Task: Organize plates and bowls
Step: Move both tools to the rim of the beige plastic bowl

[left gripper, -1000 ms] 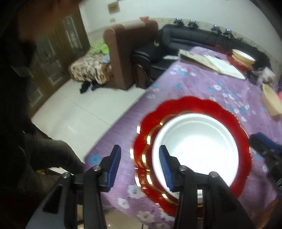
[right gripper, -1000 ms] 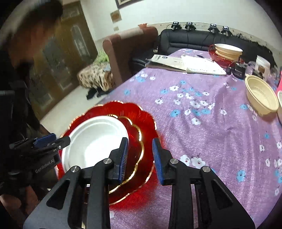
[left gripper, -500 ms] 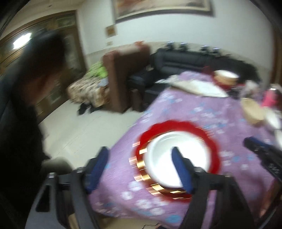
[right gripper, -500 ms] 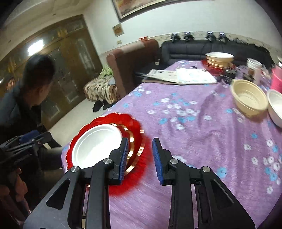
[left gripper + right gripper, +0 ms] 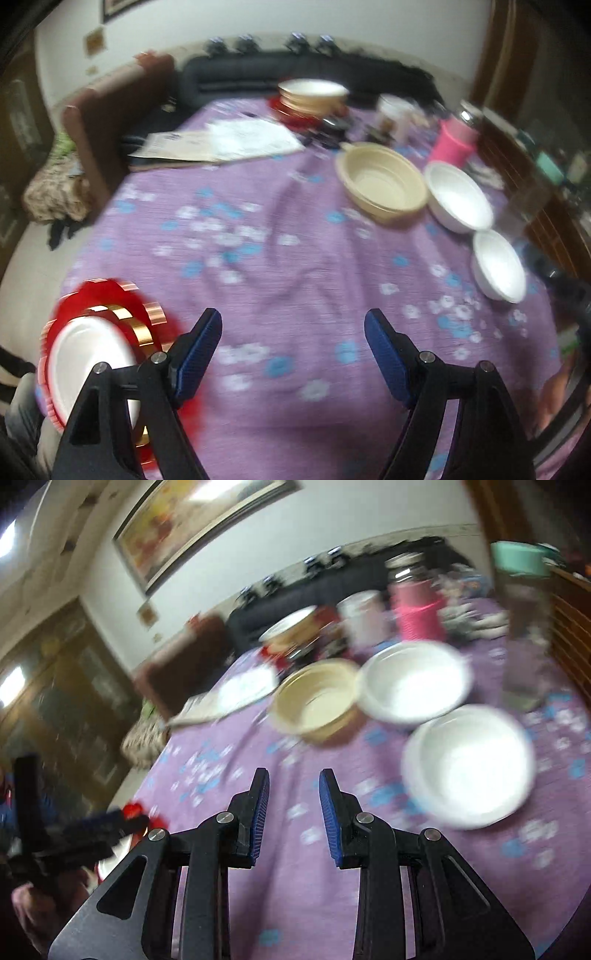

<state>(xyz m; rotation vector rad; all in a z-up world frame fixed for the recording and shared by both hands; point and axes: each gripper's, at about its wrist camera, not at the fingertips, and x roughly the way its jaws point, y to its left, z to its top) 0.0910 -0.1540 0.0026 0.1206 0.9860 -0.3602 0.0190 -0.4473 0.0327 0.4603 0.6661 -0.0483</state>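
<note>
A red scalloped plate [image 5: 92, 295] with gold trim holds a white plate [image 5: 85, 354] at the table's near left corner. A beige bowl [image 5: 382, 182] and two white bowls [image 5: 460, 197] [image 5: 498, 266] stand at the right. My left gripper [image 5: 293, 328] is wide open and empty above the purple cloth. My right gripper [image 5: 293, 794] is open and empty, with the nearer white bowl [image 5: 469, 766] to its right, the other white bowl [image 5: 413, 681] and the beige bowl [image 5: 317, 698] beyond.
A purple flowered tablecloth [image 5: 280, 229] covers the table. At the far end lie papers [image 5: 221, 142], stacked bowls on a red plate [image 5: 310, 98], a white cup [image 5: 397, 112] and a pink container [image 5: 454, 142]. A sofa and an armchair stand beyond the table.
Both grippers swung right, away from the stacked plates toward the bowls. My left gripper opened wider. The red plate stack moved to the left edge of both views.
</note>
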